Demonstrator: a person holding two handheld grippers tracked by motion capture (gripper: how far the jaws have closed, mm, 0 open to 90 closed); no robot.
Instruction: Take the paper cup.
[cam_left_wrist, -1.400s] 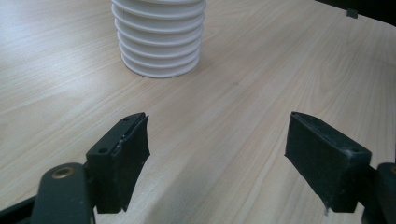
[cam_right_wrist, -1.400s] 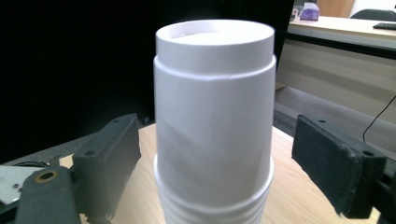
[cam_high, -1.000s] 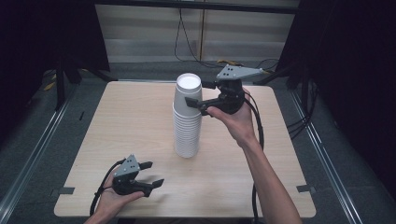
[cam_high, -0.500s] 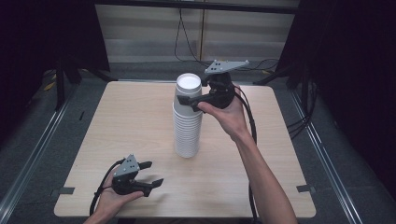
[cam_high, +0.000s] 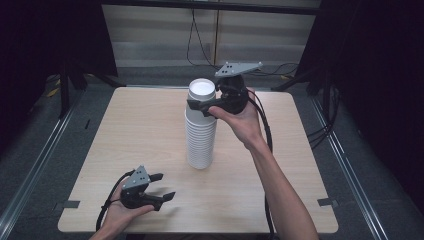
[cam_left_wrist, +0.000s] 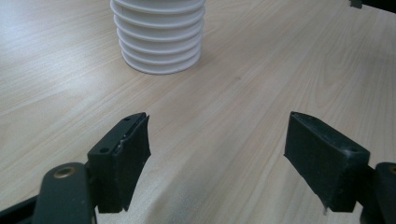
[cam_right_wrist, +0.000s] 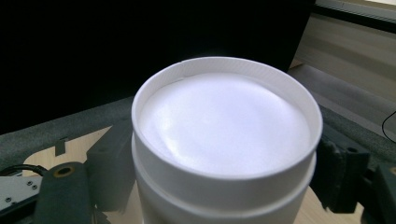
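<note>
A tall stack of white paper cups (cam_high: 201, 135) stands upside down in the middle of the wooden table (cam_high: 125, 130). In the high view my right gripper (cam_high: 202, 104) reaches in from the right at the stack's top. Its jaws clasp the top cup (cam_high: 202, 90) from both sides. The right gripper view shows that top cup (cam_right_wrist: 224, 130) wedged between the two jaws of my right gripper (cam_right_wrist: 219, 179). My left gripper (cam_high: 165, 185) rests low near the table's front left edge, open, with nothing between its jaws. Beyond my left gripper (cam_left_wrist: 217, 158) in its own view is the foot of the stack (cam_left_wrist: 161, 37).
Cables trail from both grippers across the table. Dark curtains and floor rails (cam_high: 35, 165) flank the table. Bare wood lies around the stack on all sides.
My right gripper has shifted a little up and to the left against the top of the stack. The left gripper has stayed where it was.
</note>
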